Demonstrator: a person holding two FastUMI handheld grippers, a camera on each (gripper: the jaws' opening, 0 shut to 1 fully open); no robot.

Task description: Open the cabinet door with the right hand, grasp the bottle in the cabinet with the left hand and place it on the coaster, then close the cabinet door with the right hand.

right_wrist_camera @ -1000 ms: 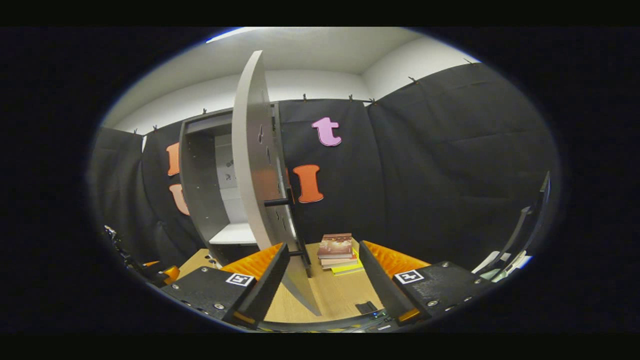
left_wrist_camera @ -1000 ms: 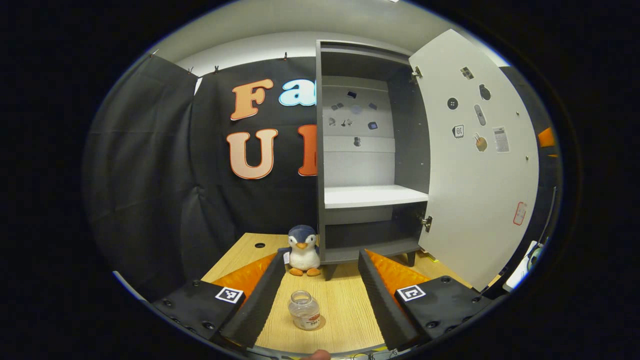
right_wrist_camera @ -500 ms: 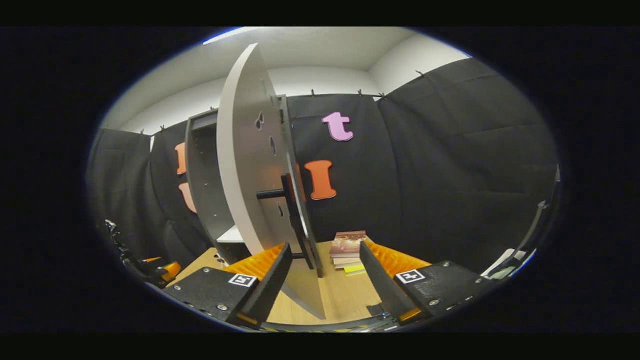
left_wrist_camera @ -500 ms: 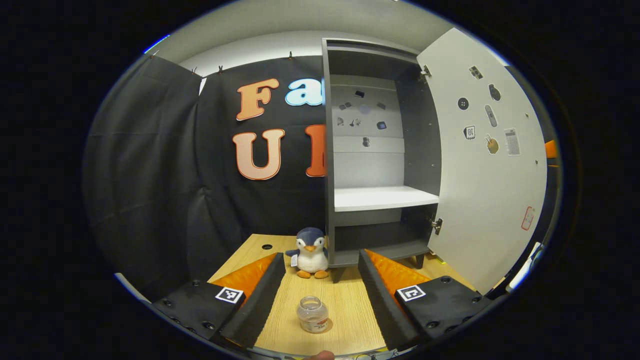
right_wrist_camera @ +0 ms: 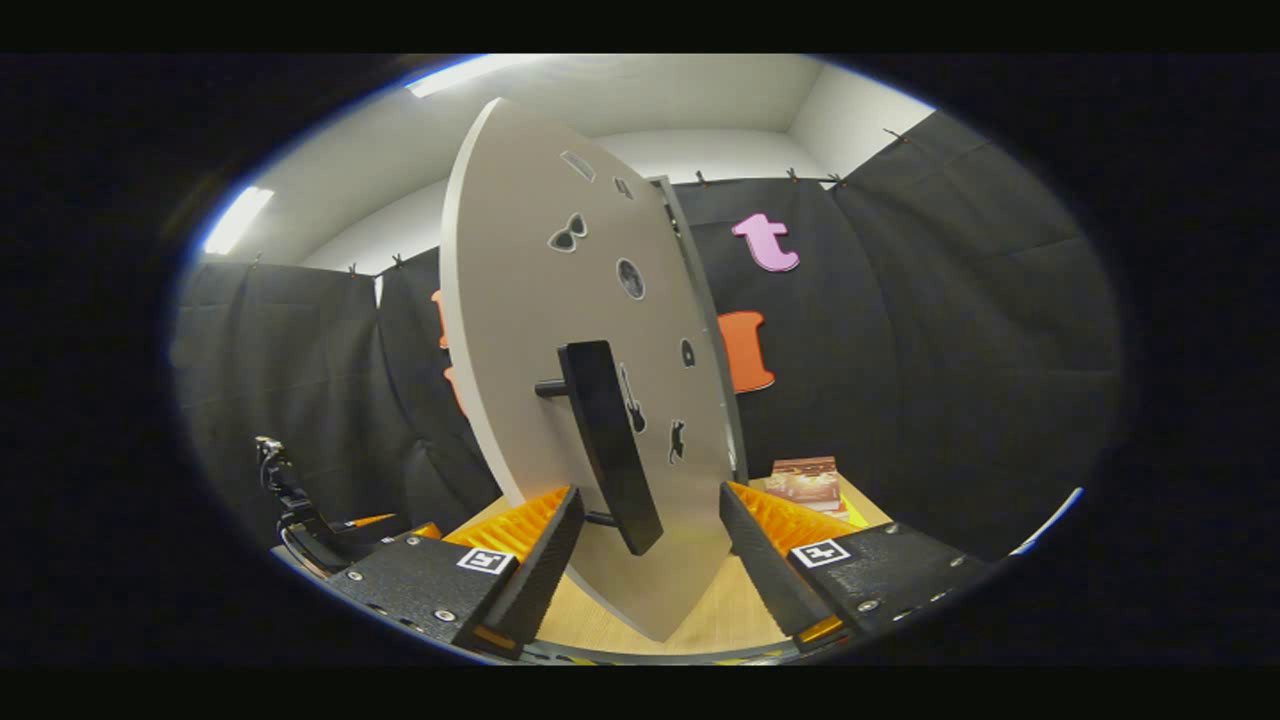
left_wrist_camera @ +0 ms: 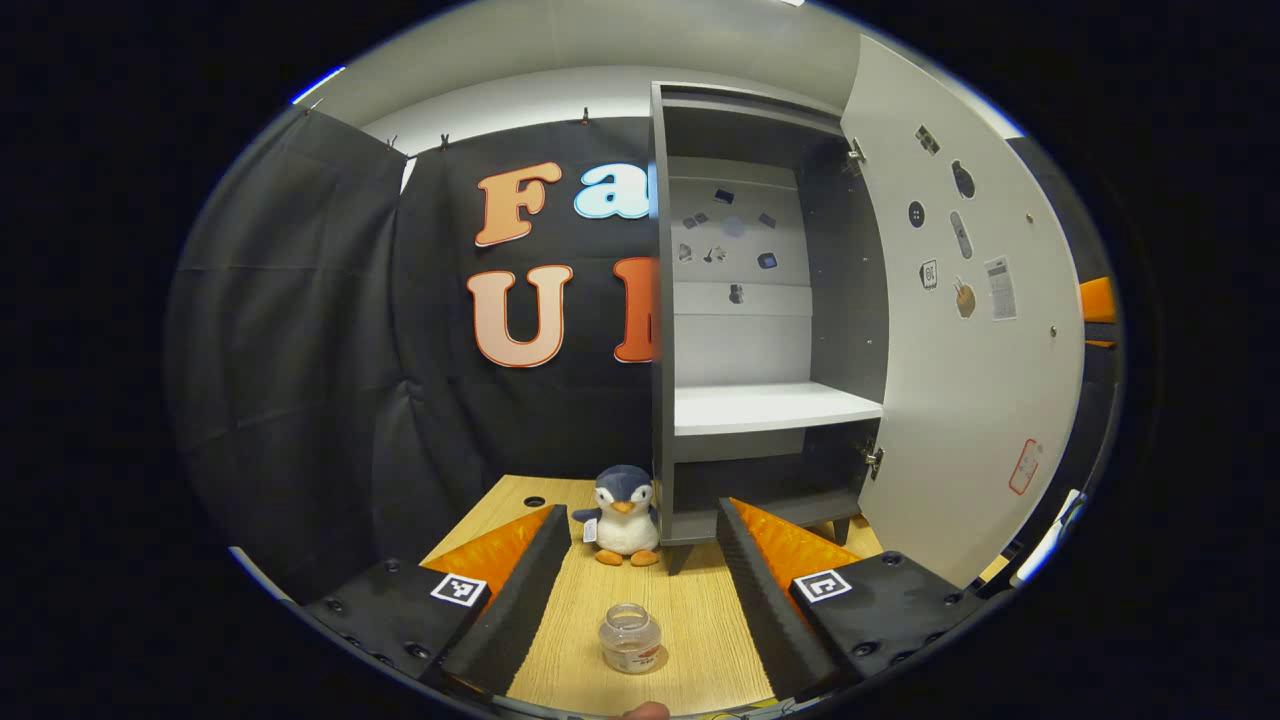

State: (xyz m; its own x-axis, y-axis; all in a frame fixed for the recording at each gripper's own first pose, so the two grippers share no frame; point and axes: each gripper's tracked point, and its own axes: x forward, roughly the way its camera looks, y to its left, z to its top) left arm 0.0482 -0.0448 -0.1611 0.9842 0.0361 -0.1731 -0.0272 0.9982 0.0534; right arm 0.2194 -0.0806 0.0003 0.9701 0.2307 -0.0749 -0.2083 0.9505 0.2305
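The cabinet door (right_wrist_camera: 560,330) and its black handle (right_wrist_camera: 610,445) are seen between the right gripper's (right_wrist_camera: 648,545) parted jaws, untouched.

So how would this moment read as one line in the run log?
small clear glass bottle: on coaster | white cabinet door: open | left gripper: open | right gripper: open

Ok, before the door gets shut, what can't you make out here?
- Coaster under the bottle, left gripper view: just a sliver shows; the bottle hides it.
- Cabinet inside, right gripper view: the door blocks it.
- Stickers on the door, both views: too small.
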